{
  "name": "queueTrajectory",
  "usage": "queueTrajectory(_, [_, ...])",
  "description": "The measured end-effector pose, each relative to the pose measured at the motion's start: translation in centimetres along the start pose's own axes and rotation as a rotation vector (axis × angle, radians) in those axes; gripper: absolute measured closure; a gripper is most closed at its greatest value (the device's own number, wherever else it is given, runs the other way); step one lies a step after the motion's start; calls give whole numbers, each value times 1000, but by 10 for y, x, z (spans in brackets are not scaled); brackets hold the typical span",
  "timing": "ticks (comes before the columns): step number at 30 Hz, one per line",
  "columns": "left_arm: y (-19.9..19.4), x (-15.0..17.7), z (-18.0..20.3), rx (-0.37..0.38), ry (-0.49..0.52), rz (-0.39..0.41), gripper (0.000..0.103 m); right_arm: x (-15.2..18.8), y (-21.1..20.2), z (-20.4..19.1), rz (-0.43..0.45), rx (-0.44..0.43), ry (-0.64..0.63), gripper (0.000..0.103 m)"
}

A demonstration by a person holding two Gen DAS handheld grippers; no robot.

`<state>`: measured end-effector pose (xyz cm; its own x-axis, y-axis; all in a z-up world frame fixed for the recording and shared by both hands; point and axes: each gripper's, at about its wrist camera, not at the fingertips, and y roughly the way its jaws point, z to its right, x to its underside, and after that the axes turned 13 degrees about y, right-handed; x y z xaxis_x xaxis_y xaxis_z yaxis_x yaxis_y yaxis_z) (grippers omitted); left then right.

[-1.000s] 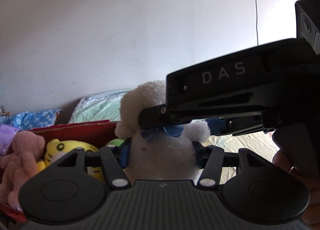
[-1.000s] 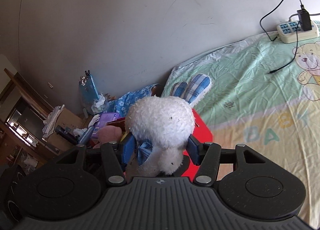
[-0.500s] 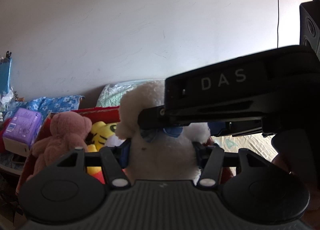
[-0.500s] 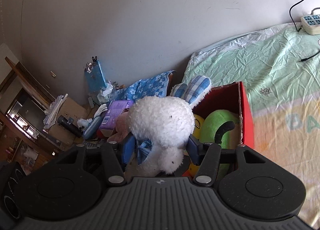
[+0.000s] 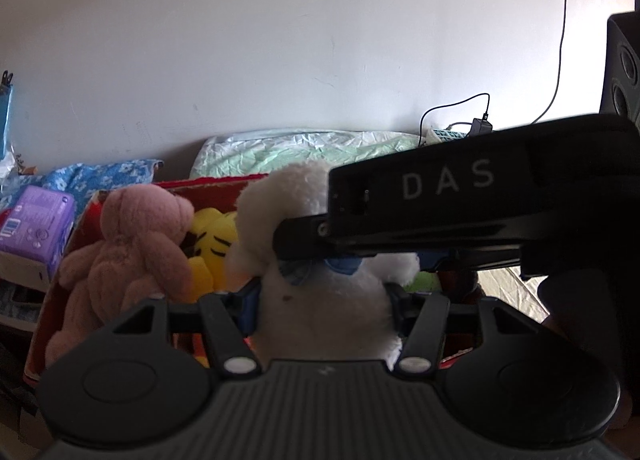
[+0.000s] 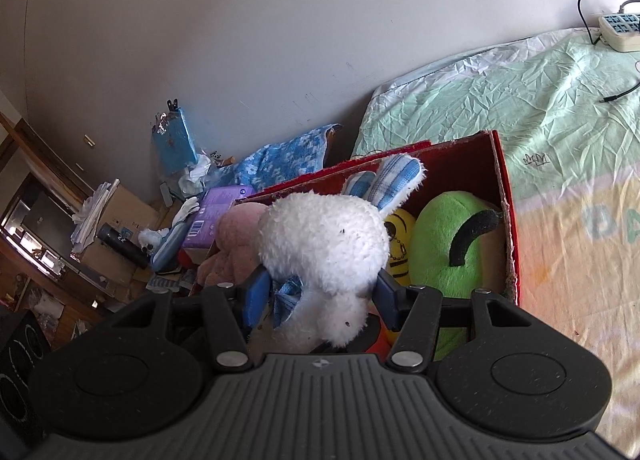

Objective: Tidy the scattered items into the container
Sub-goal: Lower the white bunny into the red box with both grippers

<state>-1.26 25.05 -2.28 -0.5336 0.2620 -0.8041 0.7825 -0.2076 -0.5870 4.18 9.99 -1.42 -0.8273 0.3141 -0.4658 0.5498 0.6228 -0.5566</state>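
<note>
A white plush rabbit (image 6: 324, 244) with blue checked ears and a blue bow hangs over the open red box (image 6: 506, 196). My right gripper (image 6: 320, 296) is shut on the rabbit at its neck. In the left wrist view the same rabbit (image 5: 324, 300) fills the gap of my left gripper (image 5: 322, 302), which is shut on its body. The right gripper's black body (image 5: 460, 196) crosses above it there. Inside the red box (image 5: 208, 184) lie a pink bear (image 5: 136, 252), a yellow tiger toy (image 5: 216, 244) and a green plush (image 6: 448, 244).
The box sits at the left edge of a bed with a pale green sheet (image 6: 520, 100). A power strip (image 6: 620, 30) with cables lies at the far right by the wall. Left of the box are a purple pack (image 5: 36, 224), blue cloth (image 6: 280, 160) and floor clutter.
Both grippers have carried the rabbit from above the bed to above the red box. The box and the toys in it now show fully under the rabbit.
</note>
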Motion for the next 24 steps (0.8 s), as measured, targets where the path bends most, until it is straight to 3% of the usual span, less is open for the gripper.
queueTrajectory(7, [-2,-2,4,42,-18,-15,44,-3,5,5,7,23,7,45])
queueTrajectory(11, [16,-2,-4,50,-20,-51,43,-2,7,3,7,50,-21,45])
queueTrajectory(17, [20,-3,-3,27,-13,-93,43,0,14,1,-6,67,-42,44])
queueTrajectory(24, [21,-1,-5,-16,8,-134,31,1,24,0,-57,74,-30,45])
